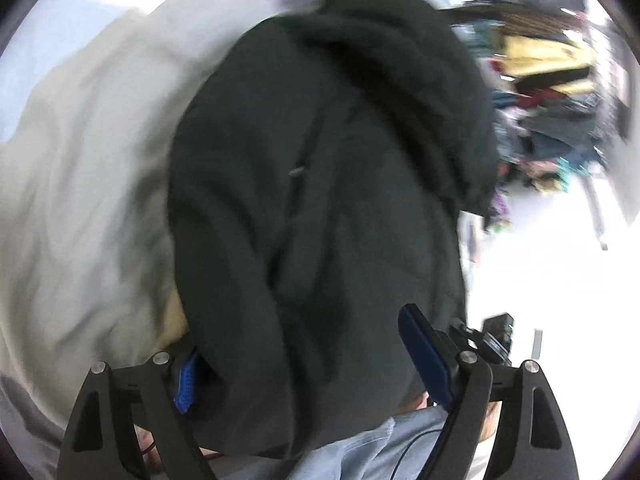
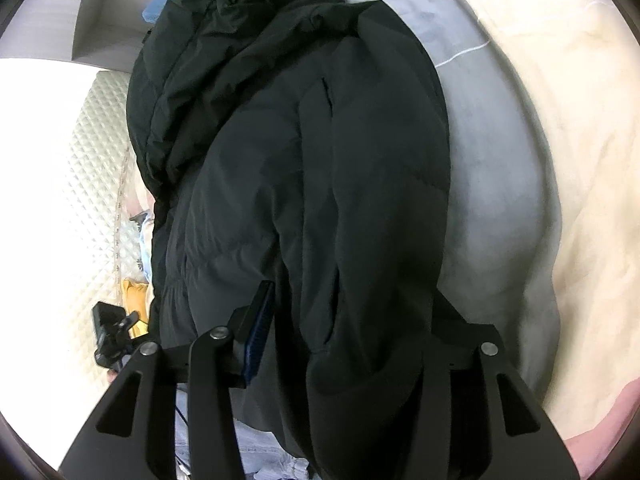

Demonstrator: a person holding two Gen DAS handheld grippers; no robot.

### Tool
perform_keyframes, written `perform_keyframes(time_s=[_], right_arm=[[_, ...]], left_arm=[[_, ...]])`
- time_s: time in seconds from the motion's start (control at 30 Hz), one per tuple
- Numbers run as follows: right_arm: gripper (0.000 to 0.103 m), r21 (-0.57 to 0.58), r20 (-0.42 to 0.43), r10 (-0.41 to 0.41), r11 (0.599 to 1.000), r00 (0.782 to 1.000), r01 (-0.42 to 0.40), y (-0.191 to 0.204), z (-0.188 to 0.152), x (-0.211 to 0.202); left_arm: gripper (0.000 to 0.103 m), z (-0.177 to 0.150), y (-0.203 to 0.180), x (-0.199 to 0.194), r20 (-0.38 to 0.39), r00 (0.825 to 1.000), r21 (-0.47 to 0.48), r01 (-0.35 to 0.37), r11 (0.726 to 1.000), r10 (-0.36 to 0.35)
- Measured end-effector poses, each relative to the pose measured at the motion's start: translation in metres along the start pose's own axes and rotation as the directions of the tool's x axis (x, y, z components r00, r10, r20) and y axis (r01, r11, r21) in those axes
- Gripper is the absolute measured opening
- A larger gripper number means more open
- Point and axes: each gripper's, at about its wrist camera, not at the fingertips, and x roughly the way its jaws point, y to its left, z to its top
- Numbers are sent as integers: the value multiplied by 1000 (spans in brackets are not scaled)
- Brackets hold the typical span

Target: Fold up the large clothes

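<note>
A black puffer jacket (image 1: 320,184) lies folded lengthwise on the bed, its hood end far from me. In the left wrist view my left gripper (image 1: 300,344) straddles the jacket's near end with its jaws wide. The right blue pad (image 1: 424,352) stands free of the cloth and the left pad (image 1: 185,384) is half hidden by it. In the right wrist view the same jacket (image 2: 304,160) fills the middle. My right gripper (image 2: 352,300) is open around a thick fold. Only its left pad (image 2: 260,328) shows, because the jacket covers the right finger.
A cream blanket (image 2: 568,160) and a grey-blue sheet (image 2: 488,184) lie right of the jacket, with white quilted padding (image 2: 92,168) on its left. A pile of mixed clothes (image 1: 552,92) is blurred at the far right. The person's light blue trousers (image 1: 380,448) are at the near edge.
</note>
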Motion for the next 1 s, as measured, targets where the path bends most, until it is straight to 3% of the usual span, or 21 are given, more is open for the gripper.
perform_keyframes(time_s=[0.07, 0.17, 0.27, 0.33, 0.4, 0.47, 0.53, 0.57, 0.7, 1.0], right_arm=[[65, 7, -25, -15, 1000, 1000, 15, -3, 0, 4], [75, 20, -66, -83, 996, 994, 85, -10, -2, 12], [77, 18, -85, -113, 993, 990, 115, -10, -2, 19], [76, -4, -79, -113, 994, 991, 113, -4, -3, 18], [61, -48, -59, -74, 996, 995, 72, 7, -4, 14], [35, -114, -9, -55, 992, 998, 54, 22, -4, 2], [18, -124, 48, 4, 992, 999, 2, 28, -4, -16], [15, -124, 70, 29, 992, 997, -21, 29, -5, -23], [12, -131, 142, 67, 990, 988, -48, 30, -9, -52], [9, -144, 257, 115, 986, 960, -80, 45, -34, -122]], left_arm=[[85, 3, 5, 14, -64, 994, -31, -92, 995, 89], [85, 2, 5, 28, -93, 978, -16, -190, 982, 187], [85, -1, -2, 27, -75, 977, -5, -199, 980, 198], [82, -6, -16, 26, -67, 990, 47, -123, 991, 126], [63, -16, -25, 16, -41, 997, 95, -64, 993, 68], [49, -19, -32, 9, -17, 999, 110, -31, 993, 33], [25, -21, -35, -3, 11, 1000, 96, -13, 995, 12], [14, -23, -33, -9, 31, 999, 72, -12, 997, 10], [8, -36, -49, -35, 92, 996, 65, -10, 998, 4], [5, -79, -70, -119, 205, 974, 121, 75, 990, -99]])
